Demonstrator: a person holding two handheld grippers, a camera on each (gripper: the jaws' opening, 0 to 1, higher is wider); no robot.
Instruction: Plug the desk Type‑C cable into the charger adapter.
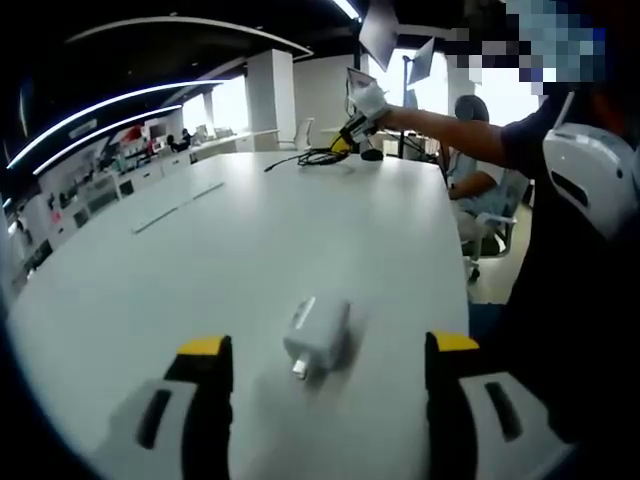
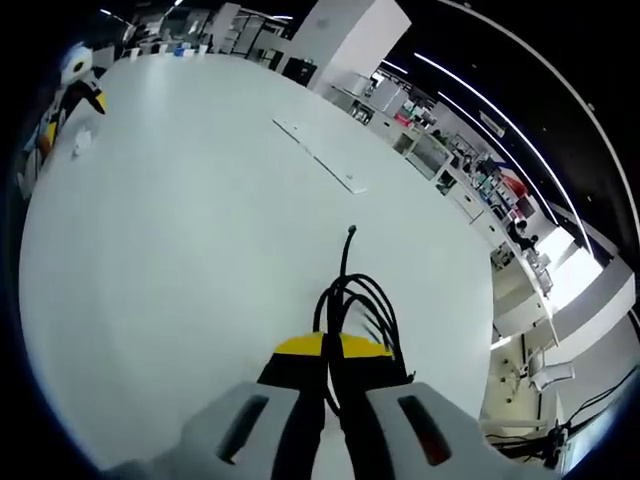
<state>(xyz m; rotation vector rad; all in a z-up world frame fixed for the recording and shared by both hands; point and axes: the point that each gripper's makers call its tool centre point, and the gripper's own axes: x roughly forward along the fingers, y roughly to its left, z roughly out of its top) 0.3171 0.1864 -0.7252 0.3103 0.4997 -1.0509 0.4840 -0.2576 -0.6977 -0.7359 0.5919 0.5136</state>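
A white charger adapter point(image 1: 318, 335) lies on the white table point(image 1: 250, 250), its metal tip toward me. My left gripper point(image 1: 330, 348) stands open around it, one yellow-tipped jaw on each side, not touching. At the far end of the table a gloved hand holds my right gripper point(image 1: 352, 128) over a tangle of black cable point(image 1: 318, 156). In the right gripper view, my right gripper point(image 2: 333, 350) is shut on the looped black Type-C cable point(image 2: 352, 295), and the cable's plug end point(image 2: 350, 232) sticks out ahead. Far off sit the left gripper point(image 2: 70, 118) and the adapter point(image 2: 82, 140).
A person in dark clothes point(image 1: 570, 250) stands at the table's right edge with one arm stretched across it. Another person sits on a chair point(image 1: 480, 185) behind. Flush cover strips point(image 1: 175, 205) point(image 2: 320, 160) run along the table's middle. Office desks line the far walls.
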